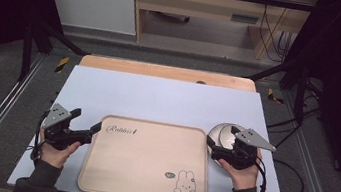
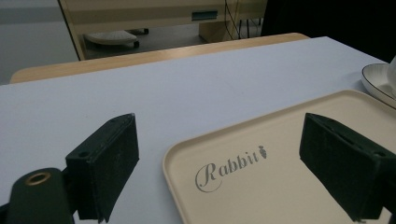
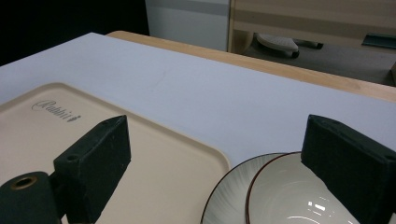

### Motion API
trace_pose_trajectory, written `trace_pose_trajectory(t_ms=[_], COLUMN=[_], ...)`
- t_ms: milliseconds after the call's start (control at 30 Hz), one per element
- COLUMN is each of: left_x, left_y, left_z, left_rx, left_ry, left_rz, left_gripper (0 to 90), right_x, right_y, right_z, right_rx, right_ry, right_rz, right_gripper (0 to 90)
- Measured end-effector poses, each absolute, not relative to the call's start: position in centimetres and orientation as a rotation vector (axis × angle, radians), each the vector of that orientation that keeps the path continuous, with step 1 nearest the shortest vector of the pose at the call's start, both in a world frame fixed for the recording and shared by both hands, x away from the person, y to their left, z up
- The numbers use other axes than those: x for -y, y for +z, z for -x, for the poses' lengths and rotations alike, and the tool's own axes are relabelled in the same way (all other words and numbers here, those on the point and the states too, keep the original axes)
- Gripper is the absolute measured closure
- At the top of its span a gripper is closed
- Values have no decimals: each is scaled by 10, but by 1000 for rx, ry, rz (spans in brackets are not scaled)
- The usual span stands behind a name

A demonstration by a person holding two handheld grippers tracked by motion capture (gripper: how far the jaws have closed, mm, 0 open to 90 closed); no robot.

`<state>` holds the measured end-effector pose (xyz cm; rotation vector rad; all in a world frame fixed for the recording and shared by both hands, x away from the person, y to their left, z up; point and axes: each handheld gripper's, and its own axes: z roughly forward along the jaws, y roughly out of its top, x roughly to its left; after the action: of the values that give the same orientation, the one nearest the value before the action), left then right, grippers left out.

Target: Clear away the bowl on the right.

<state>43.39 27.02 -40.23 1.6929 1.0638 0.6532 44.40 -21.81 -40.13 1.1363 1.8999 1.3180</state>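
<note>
From the high view I am holding the left gripper (image 1: 94, 129) with its jaws spread, hovering at the near-left corner of the beige rectangular plastic tray (image 1: 146, 161) with the rabbit drawing. One jaw tip is lying over the tray's left rim. Left of that gripper the pale blue table mat (image 1: 158, 99) is running bare to its edge, and ahead of it the mat is lying open all the way to the wooden table edge (image 1: 167, 72). My right gripper (image 1: 217, 145) is sitting just past the tray's right rim, over the white round bowl with the dark rim line (image 1: 221, 133), which is resting on the mat just beside the tray.

In the left gripper view I am seeing the jaws standing wide apart, nothing between them but the tray's rounded corner (image 2: 173, 156) and the word "Rabbit". The bowl's rim (image 2: 376, 79) is showing far off to the right.

In the right gripper view the jaws are spread as well, gripping nothing. The bowl (image 3: 280, 196) is lying below and between them, closer to the right jaw, nested in a second white dish (image 3: 229, 200) whose edge is touching or nearly touching the tray's rim (image 3: 205, 154); I cannot tell which. Ahead, open mat.
</note>
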Motion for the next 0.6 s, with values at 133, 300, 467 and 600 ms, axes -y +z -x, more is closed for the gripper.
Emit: trace_pose_trajectory(t_ms=[133, 300, 467, 600], left_x=[-270, -270, -268, -267], left_y=[-403, -405, -407, -408], left_z=[-434, -435, -436, -436], left_rx=[-1067, -1063, -1065, -1064], left_ry=[654, 657, 650, 650], left_rz=[-1697, -1709, -1722, -1728], left_gripper=[117, 121, 123, 125], right_x=[219, 220, 223, 226], right_y=[-401, -400, -398, -397], right_z=[-444, -443, -442, -443], right_rx=[-1897, -1890, -1881, -1871], right_ry=[1325, 1328, 1325, 1331], right_rz=[-1140, -1141, -1145, -1156], right_gripper=[83, 84, 85, 88])
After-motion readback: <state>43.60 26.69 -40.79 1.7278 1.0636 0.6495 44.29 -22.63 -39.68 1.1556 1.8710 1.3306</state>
